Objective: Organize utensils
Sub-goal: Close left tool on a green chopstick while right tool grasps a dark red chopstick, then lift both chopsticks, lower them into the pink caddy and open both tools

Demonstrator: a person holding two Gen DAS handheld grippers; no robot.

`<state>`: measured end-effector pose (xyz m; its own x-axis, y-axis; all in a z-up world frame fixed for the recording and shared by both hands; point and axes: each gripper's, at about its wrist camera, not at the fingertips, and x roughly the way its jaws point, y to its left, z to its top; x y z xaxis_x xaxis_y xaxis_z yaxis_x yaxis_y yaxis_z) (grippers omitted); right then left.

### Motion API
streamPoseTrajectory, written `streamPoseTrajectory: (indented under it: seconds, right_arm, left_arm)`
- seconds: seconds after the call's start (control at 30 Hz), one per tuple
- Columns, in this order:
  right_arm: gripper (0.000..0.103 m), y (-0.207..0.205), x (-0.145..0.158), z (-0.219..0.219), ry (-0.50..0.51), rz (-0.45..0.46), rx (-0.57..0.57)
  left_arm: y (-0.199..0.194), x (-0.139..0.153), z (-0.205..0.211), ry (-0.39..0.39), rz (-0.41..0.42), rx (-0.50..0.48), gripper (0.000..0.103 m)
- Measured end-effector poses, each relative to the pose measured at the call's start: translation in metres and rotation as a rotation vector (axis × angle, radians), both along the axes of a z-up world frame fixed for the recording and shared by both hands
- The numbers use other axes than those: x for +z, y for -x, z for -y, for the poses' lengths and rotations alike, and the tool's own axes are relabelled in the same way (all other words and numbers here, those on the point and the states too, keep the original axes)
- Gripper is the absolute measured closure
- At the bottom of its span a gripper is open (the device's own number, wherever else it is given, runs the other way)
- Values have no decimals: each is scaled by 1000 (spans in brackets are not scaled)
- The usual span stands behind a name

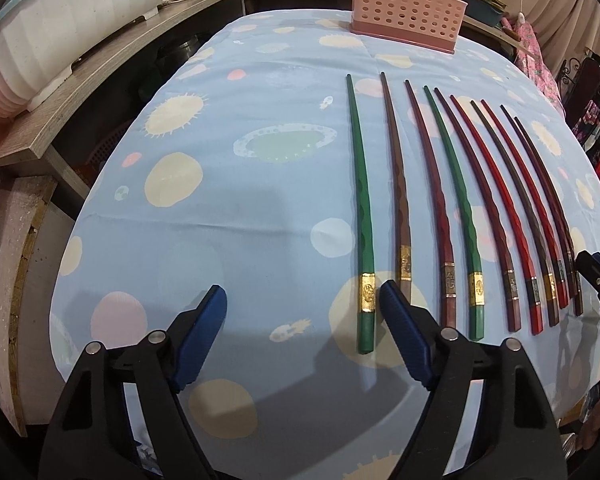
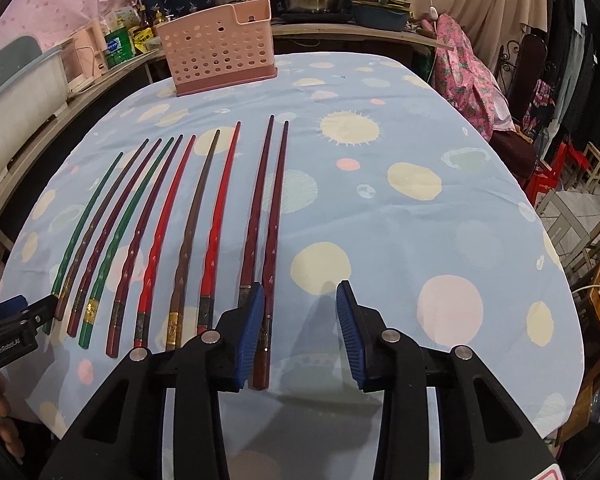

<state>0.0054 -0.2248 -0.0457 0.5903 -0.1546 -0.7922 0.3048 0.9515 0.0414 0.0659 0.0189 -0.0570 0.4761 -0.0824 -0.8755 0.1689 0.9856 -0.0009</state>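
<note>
Now your left gripper (image 1: 302, 300) hangs over the near edge of the counter (image 1: 236, 208), jaws spread with nothing between them; its right finger (image 1: 400, 320) sits just beside the gold band of the leftmost green chopstick (image 1: 363, 216). Your right gripper (image 2: 300, 304) is at the other end of the row, jaws apart and pinching nothing: the rightmost dark red chopstick (image 2: 274, 216) lies between them, hard against the left finger (image 2: 250, 328), though I cannot tell if they touch. Ten chopsticks (image 2: 180, 232) lie side by side on the blue spotted cloth, thick ends near you, tips pointing far. A pink holder (image 2: 218, 52) stands upright at the far edge, well apart from the row.
</note>
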Motion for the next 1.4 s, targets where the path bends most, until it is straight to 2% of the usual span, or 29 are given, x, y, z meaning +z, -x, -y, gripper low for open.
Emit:
streamPoseTrajectory:
  seconds: [0.27,0.43,0.5,0.53,0.57,0.6,0.63,0.7,0.83,1.03,1.2,1.4]
  right_arm:
    - [71,5,-3,-6,-23,-12,22]
    - [77,9,-6,-8,-20,-12,30]
    - [88,10,-6,-5,-29,-13,27]
    - [90,10,-6,-4,-34,-13,28]
    - [95,10,-6,-4,-40,-14,31]
    - [96,10,-6,-3,-45,-14,33]
    - [96,10,-6,-2,-50,-15,35]
    - [96,11,-5,-2,-61,-11,38]
    - [96,14,6,-1,-59,14,38]
    - [96,17,44,9,-70,91,28]
    - [96,10,93,21,-41,194,24]
    - [96,-19,142,42,-16,299,13]
  left_arm:
    - [2,0,1,1,2,0,30]
    - [7,2,4,5,8,-15,39]
    - [9,3,7,11,10,-33,51]
    - [10,4,9,13,11,-48,54]
    - [11,5,10,16,11,-58,62]
    - [12,6,12,21,11,-65,71]
    - [12,6,12,29,9,-73,76]
    - [12,7,12,60,-6,-87,95]
    - [12,10,9,118,-31,-101,96]
    - [11,40,1,149,16,-76,96]
    - [-5,88,-13,217,101,-35,96]
    - [-42,148,-18,245,233,-14,96]
